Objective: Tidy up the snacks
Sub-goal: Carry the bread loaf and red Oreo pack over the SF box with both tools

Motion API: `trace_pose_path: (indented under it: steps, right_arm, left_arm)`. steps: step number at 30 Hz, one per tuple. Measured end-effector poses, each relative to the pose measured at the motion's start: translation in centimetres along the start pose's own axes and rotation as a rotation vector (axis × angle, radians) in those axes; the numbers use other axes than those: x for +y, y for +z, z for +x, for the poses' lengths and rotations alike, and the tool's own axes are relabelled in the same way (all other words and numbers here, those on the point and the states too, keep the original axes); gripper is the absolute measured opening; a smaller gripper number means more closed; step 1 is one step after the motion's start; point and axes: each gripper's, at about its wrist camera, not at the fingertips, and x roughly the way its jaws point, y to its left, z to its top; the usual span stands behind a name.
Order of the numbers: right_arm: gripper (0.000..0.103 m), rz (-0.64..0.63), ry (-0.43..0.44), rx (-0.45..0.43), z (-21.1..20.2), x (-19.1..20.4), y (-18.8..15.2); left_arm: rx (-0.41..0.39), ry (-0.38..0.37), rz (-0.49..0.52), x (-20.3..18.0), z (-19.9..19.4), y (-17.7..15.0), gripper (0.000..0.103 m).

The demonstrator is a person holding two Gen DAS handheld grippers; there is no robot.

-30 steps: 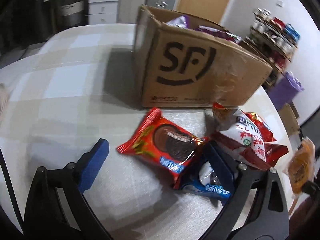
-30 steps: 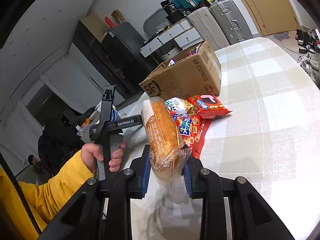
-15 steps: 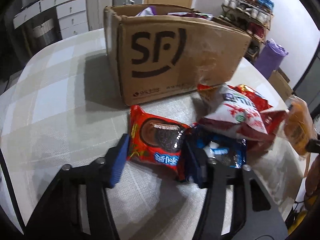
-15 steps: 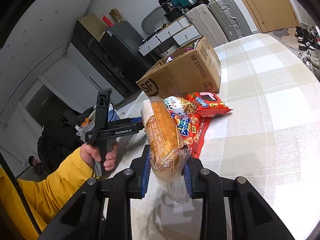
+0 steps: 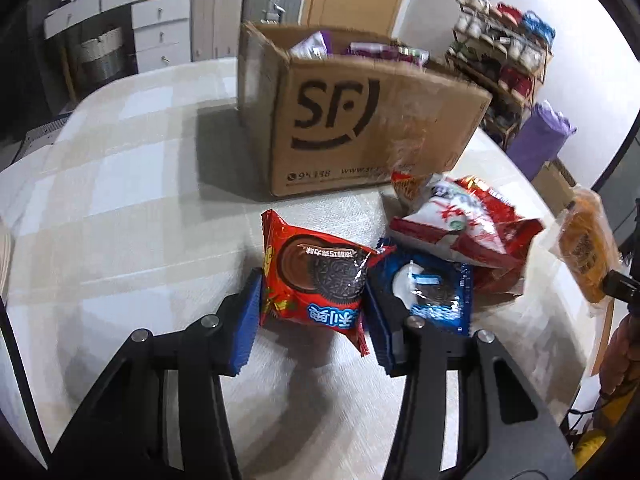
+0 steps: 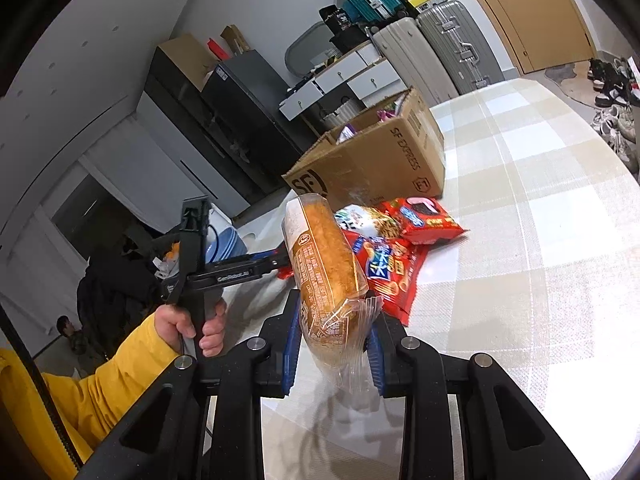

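The left hand-held gripper (image 5: 312,312) has its blue pads (image 5: 246,324) on both sides of a red cookie pack (image 5: 316,280) lying on the desk (image 5: 120,200), pressing its edges. A blue cookie pack (image 5: 432,292) lies just right of it, touching. Red and white snack bags (image 5: 460,224) sit behind, near the cardboard box (image 5: 360,120) at the far side. The right hand-held gripper (image 6: 332,348) is squeezed tight on a wrapped bread roll (image 6: 324,264), held up above the desk.

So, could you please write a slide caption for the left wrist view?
Left gripper closing around a red cookie packet on the checked table, before the open SF box.
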Motion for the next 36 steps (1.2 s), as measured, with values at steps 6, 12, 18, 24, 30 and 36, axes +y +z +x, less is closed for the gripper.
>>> trace_pose_path:
  steps: [6,12,18,24,30,36]
  right_arm:
    - [0.029,-0.017,0.017,-0.012,0.0,1.4,0.3]
    - [0.029,-0.034,0.01,-0.031,-0.5,2.8,0.1]
    - [0.029,-0.042,0.016,-0.034,-0.8,3.8,-0.1]
    - [0.029,-0.047,0.017,-0.03,-0.7,4.4,-0.7]
    - [0.029,-0.054,0.013,-0.03,-0.5,4.9,-0.7]
    - [0.029,-0.083,0.018,-0.034,-0.1,5.7,0.8]
  left_arm:
    - [-0.097,-0.073,-0.037,-1.8,-5.6,-1.4,0.045]
    - [-0.104,-0.031,-0.111,-4.8,-9.5,-2.7,0.045]
    - [-0.158,0.024,-0.11,-8.1,-13.4,-5.4,0.045]
    - [-0.194,0.07,-0.052,-10.6,-16.4,-7.1,0.045]
    - [-0.193,0.053,-0.037,-11.5,-17.9,-8.0,0.045]
    - [-0.192,0.033,-0.043,-10.8,-18.1,-7.3,0.045]
